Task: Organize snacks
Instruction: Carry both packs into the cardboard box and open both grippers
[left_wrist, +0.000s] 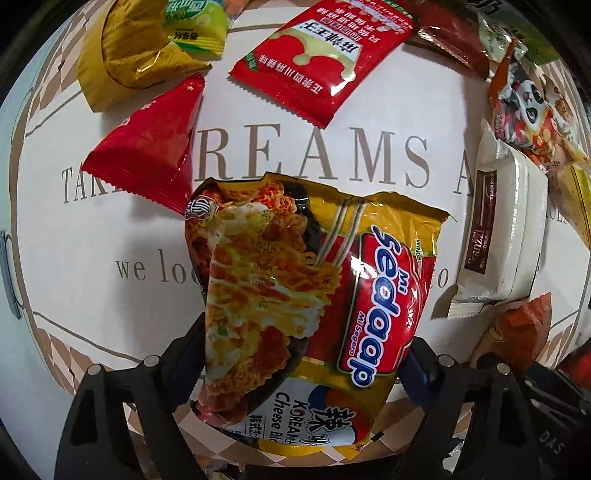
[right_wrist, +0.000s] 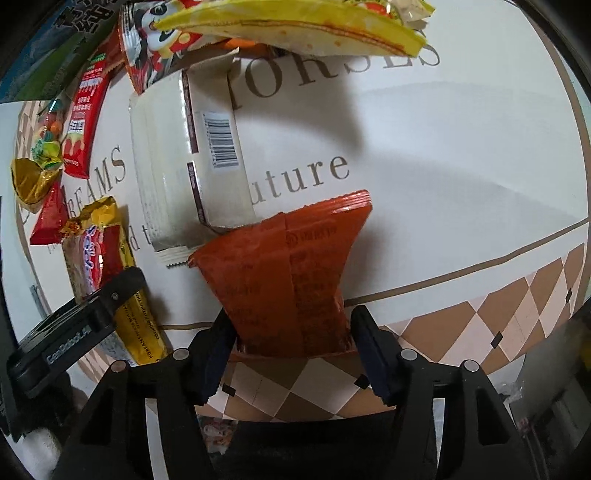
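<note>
While the left gripper (left_wrist: 299, 373) has its 2 jaws spread wide around the Sedaap noodle packet (left_wrist: 295, 295), the pads seem to sit against the packet's sides, though contact on the left side is partly hidden. The right gripper (right_wrist: 291, 354) stands partly open about the orange snack packet (right_wrist: 288, 280); a gap shows at its right pad, so I judge nothing is gripped there. Both packets hang close over the printed tablecloth (left_wrist: 92, 258). Beyond lie the white wafer pack (right_wrist: 184, 155), a red triangular pouch (left_wrist: 147, 147) and a red sachet (left_wrist: 321, 62). The risk: slippery, puffy film could slide from the wide left grip, and the orange packet may flop against the wafer pack.
</note>
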